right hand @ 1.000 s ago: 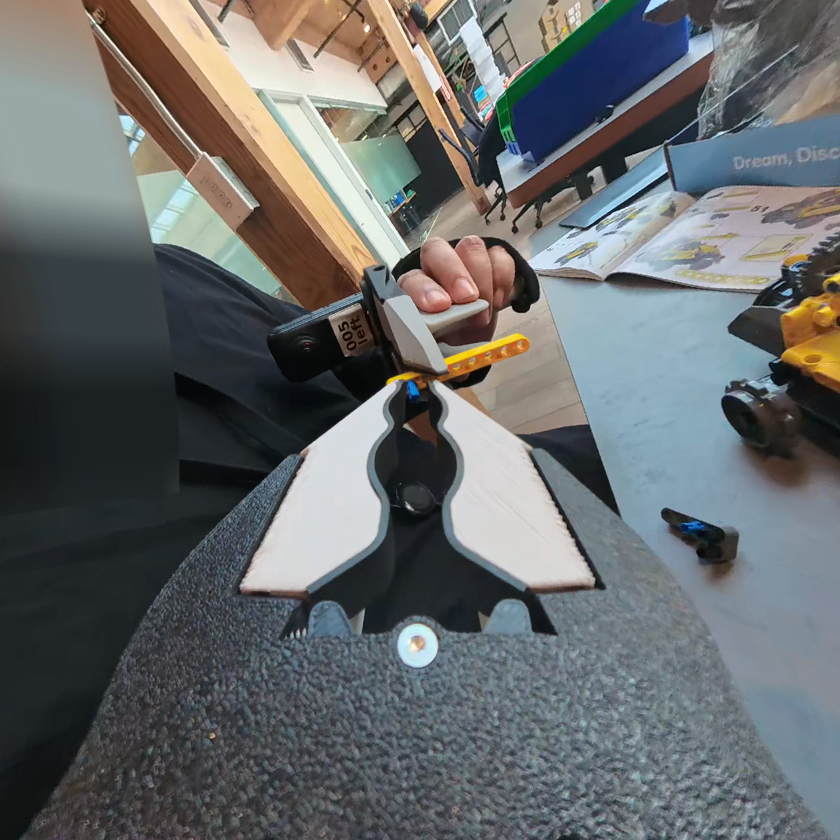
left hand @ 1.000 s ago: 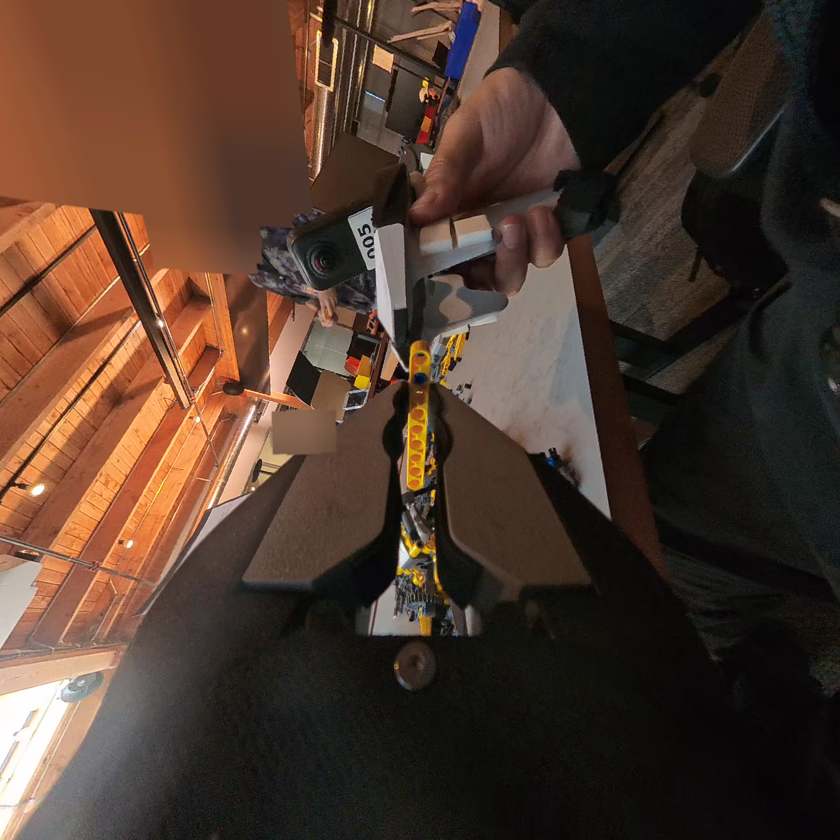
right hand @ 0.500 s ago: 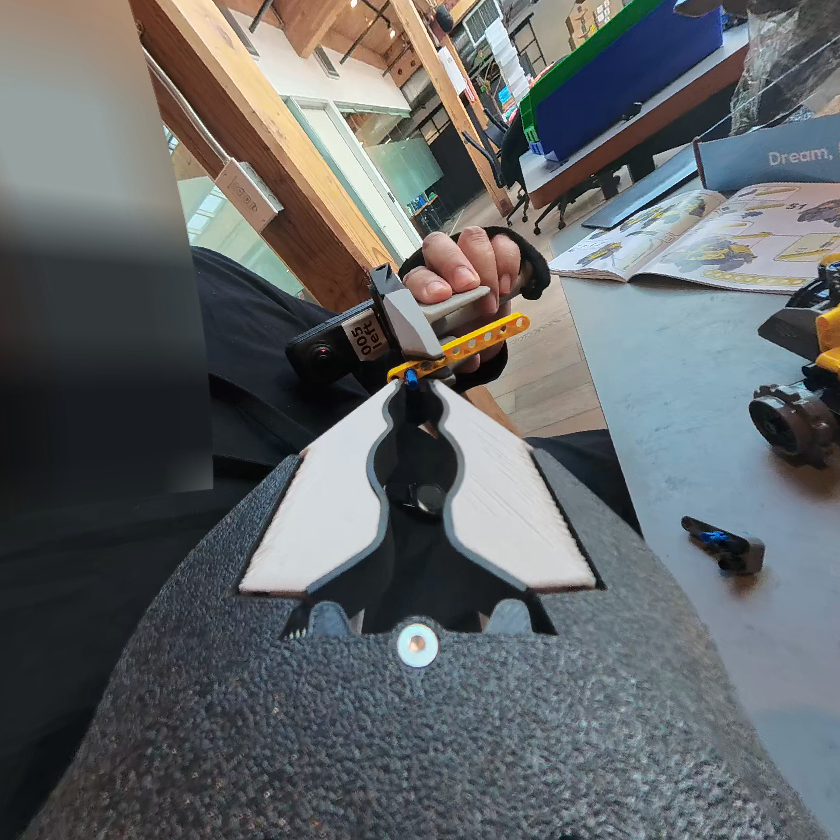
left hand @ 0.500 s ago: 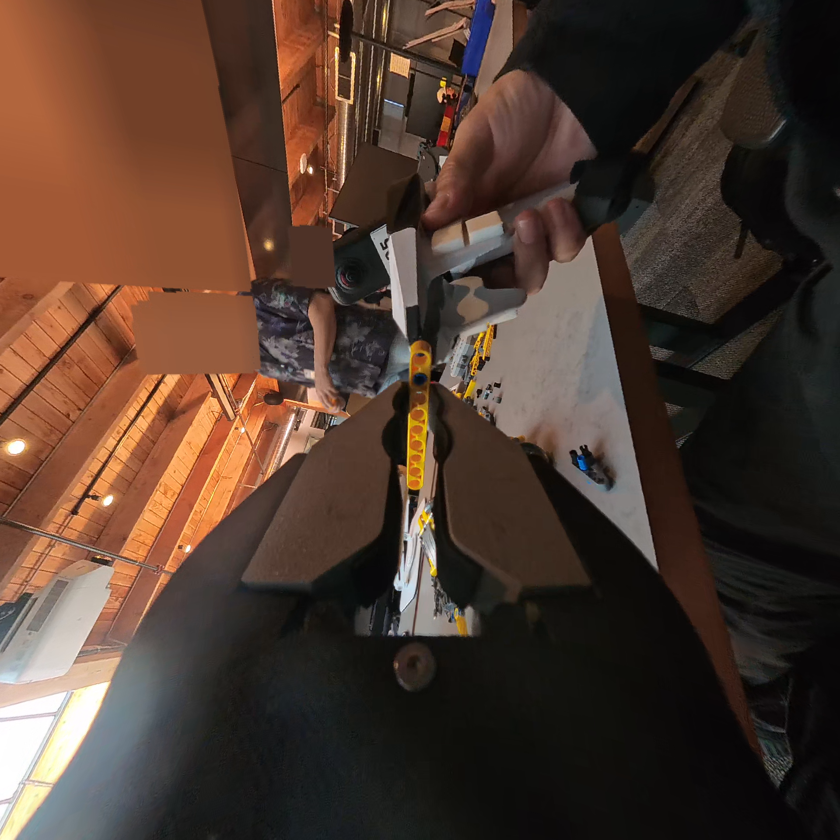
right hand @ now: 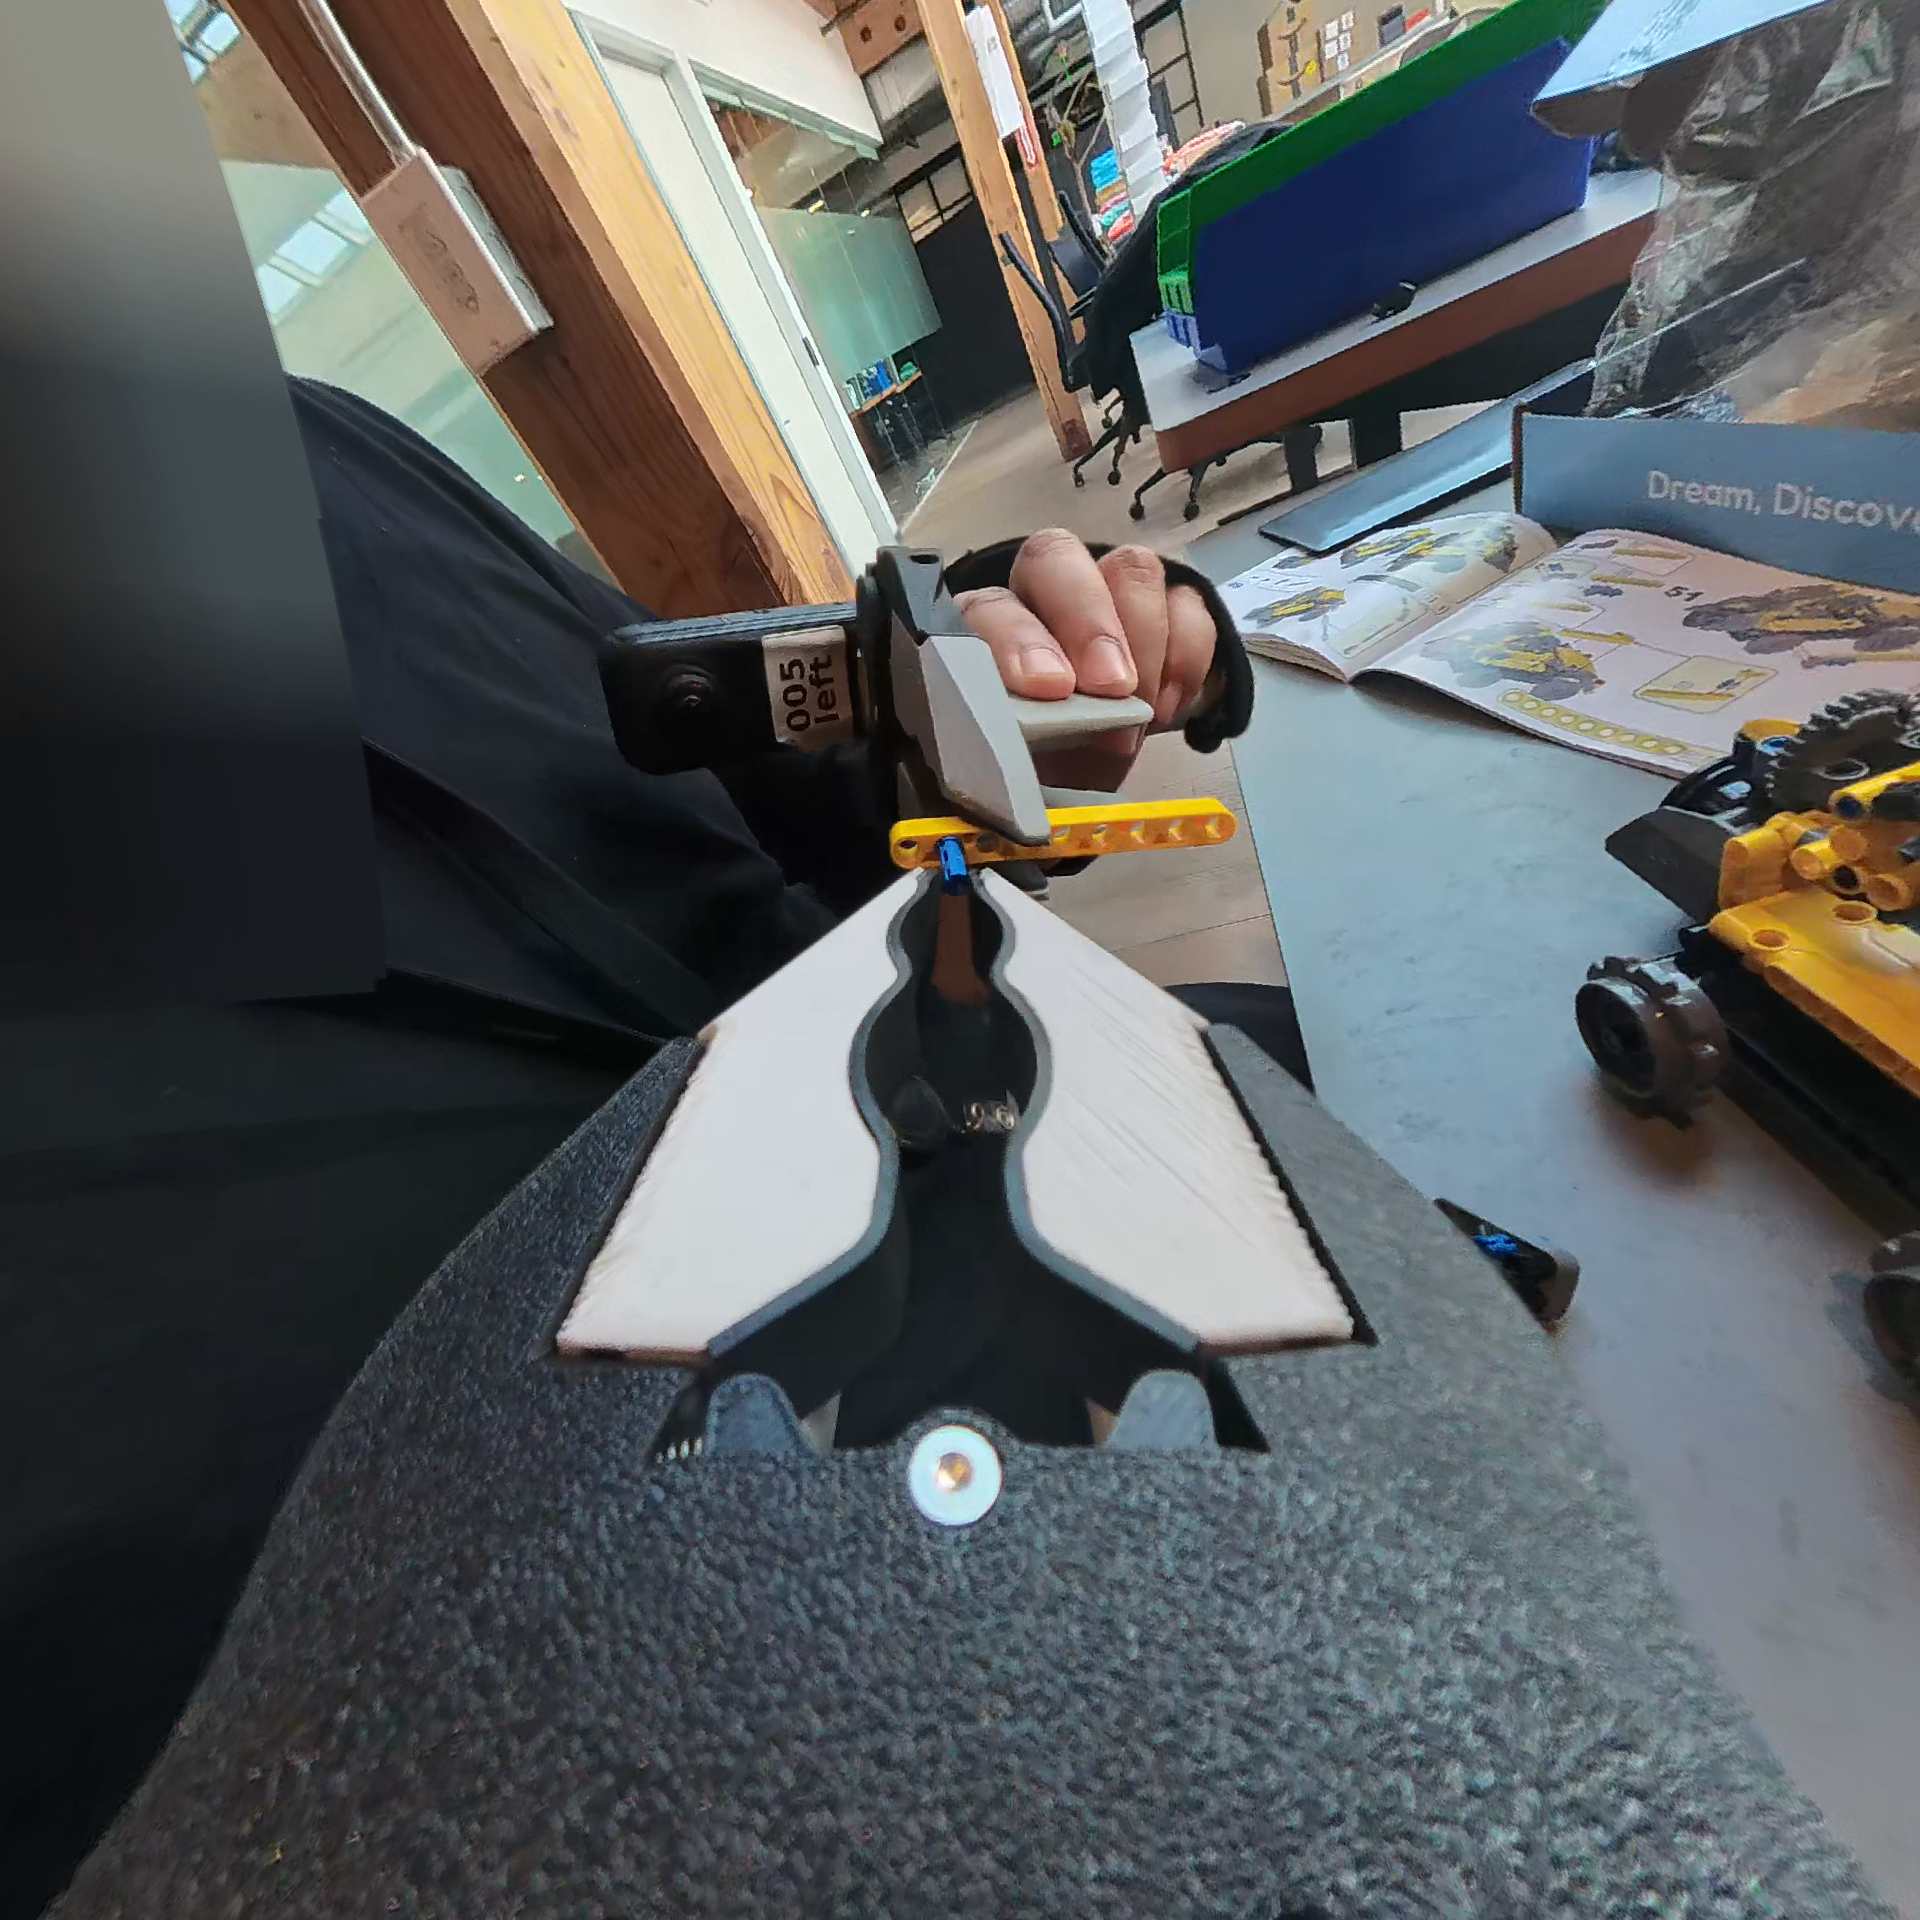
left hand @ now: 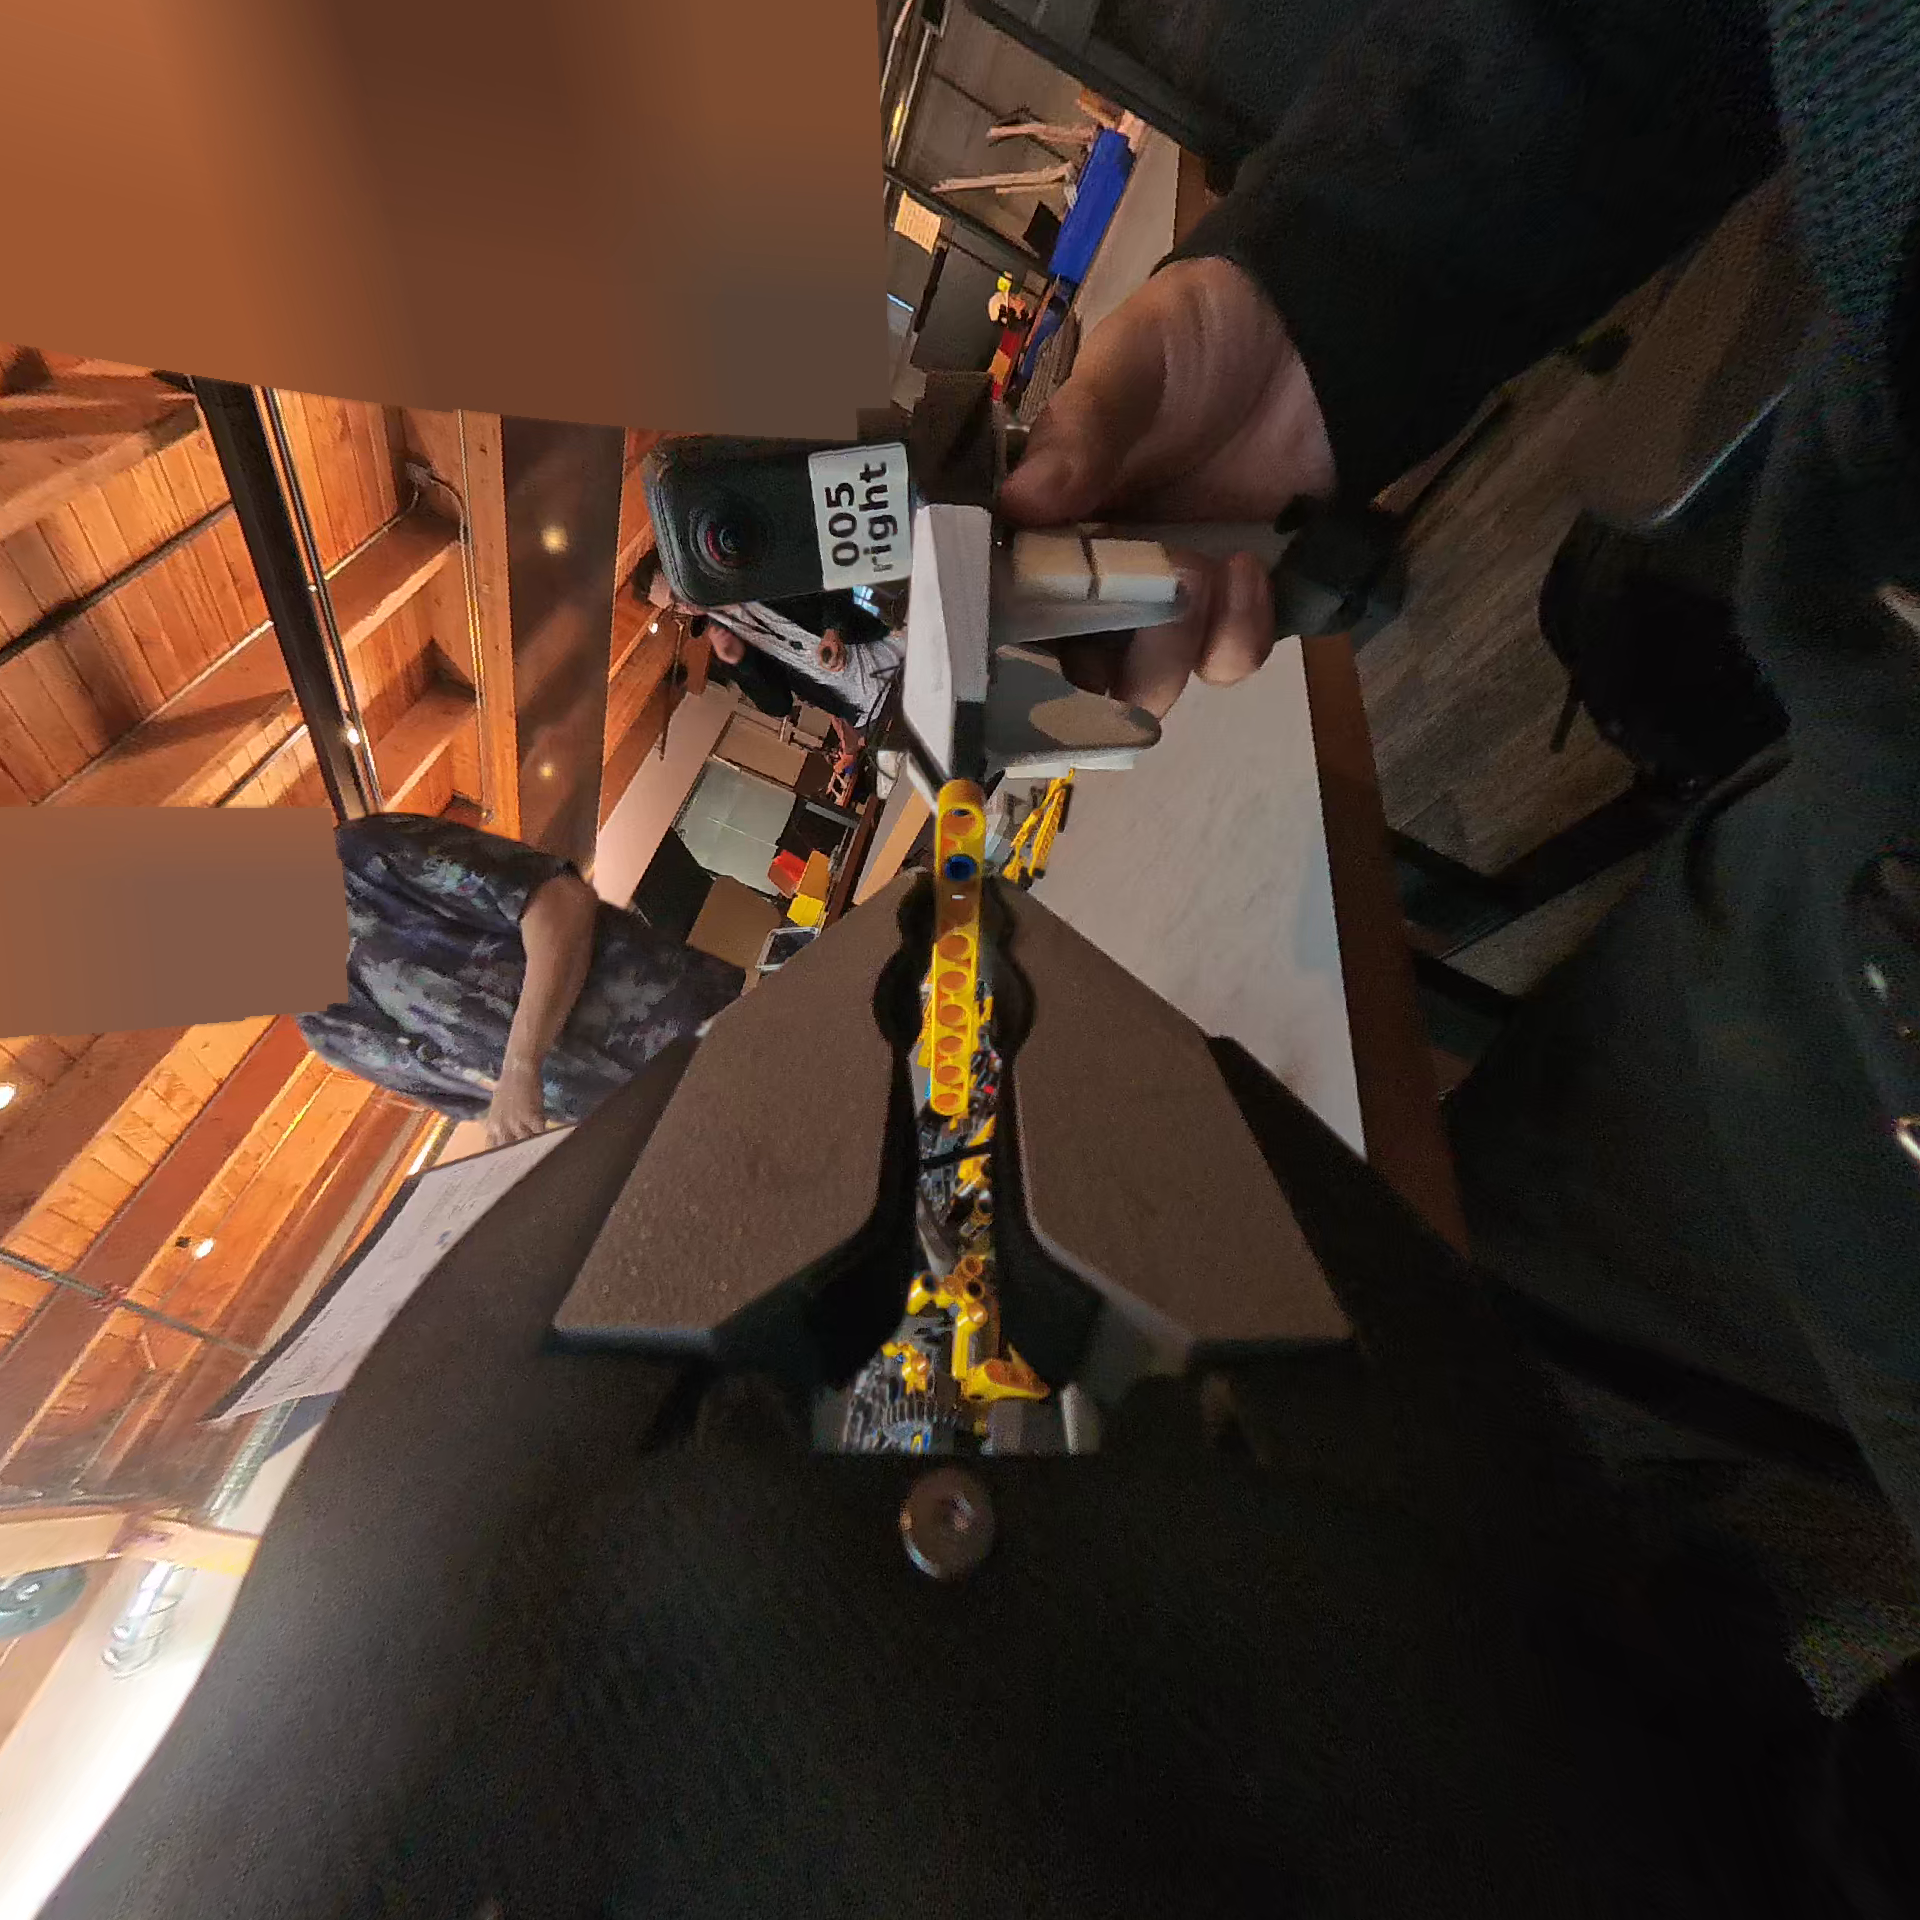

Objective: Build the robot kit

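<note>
The yellow perforated beam is sitting clamped between the fingers of the left gripper, running lengthwise down the gap between them, with its far end poking out past the tips. In the right wrist view the same yellow perforated beam is lying level, held up in the air off the near edge of the table. A blue pin is sticking out of a hole close to the beam's left end, pointing toward the right gripper. The right gripper's fingers are drawn together at the tips and are pinching the pin's free end. In the left wrist view, the blue pin is showing as a blue dot in the beam, and the right gripper is meeting the beam's far end from beyond.

A hand is gripping the left gripper's handle, and another hand is gripping the right one's.

On the table to the right, a partly built yellow and black model vehicle is standing with a dark toothed wheel at its near left corner. A small black connector with a blue pin is lying on the table nearer, just beside the right gripper's body. Farther back, an open instruction booklet is lying flat, with a blue-grey box behind it.
</note>
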Available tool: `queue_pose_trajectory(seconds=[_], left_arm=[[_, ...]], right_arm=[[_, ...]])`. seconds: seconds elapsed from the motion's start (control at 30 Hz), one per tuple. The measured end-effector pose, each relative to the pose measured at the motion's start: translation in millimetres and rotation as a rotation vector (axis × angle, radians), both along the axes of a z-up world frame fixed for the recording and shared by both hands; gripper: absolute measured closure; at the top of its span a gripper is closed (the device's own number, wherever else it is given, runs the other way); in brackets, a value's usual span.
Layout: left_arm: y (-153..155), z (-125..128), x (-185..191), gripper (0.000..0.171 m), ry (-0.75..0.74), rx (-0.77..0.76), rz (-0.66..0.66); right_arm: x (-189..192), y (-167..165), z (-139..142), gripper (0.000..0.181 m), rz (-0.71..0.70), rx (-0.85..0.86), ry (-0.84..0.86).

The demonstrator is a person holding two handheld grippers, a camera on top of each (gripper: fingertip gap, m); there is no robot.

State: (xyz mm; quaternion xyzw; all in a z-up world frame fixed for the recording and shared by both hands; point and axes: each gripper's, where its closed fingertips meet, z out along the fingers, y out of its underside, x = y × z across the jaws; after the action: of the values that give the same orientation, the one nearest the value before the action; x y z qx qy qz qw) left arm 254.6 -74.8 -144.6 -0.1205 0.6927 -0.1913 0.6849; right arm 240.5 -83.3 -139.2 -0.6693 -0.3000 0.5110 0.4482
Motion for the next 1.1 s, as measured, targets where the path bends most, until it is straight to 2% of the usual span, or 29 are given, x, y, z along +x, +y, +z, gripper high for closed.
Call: queue_pose_trajectory(seconds=[0.3, 0.67, 0.83, 1.0, 1.1], left_arm=[[1.1, -1.6, -1.2, 0.166, 0.004, -0.067, -0.019], [11.0, -8.8, -2.0, 0.166, 0.080, -0.076, 0.034], [17.9, -24.0, -2.1, 0.166, 0.162, -0.087, 0.089], [23.8, -35.1, -1.2, 0.166, 0.213, -0.088, 0.110], [30.7, -47.2, 2.0, 0.166, 0.280, -0.171, 0.132]], right_arm=[[-2.8, 1.0, -1.0, 0.179, -0.054, 0.172, -0.136], [-6.0, 8.6, -7.2, 0.180, -0.149, 0.376, -0.436], [-4.7, 13.1, -23.4, 0.180, -0.152, 0.361, -0.503], [-3.4, 18.8, -33.0, 0.181, -0.148, 0.250, -0.449], [4.0, 28.2, -44.8, 0.177, -0.204, 0.227, -0.509]])
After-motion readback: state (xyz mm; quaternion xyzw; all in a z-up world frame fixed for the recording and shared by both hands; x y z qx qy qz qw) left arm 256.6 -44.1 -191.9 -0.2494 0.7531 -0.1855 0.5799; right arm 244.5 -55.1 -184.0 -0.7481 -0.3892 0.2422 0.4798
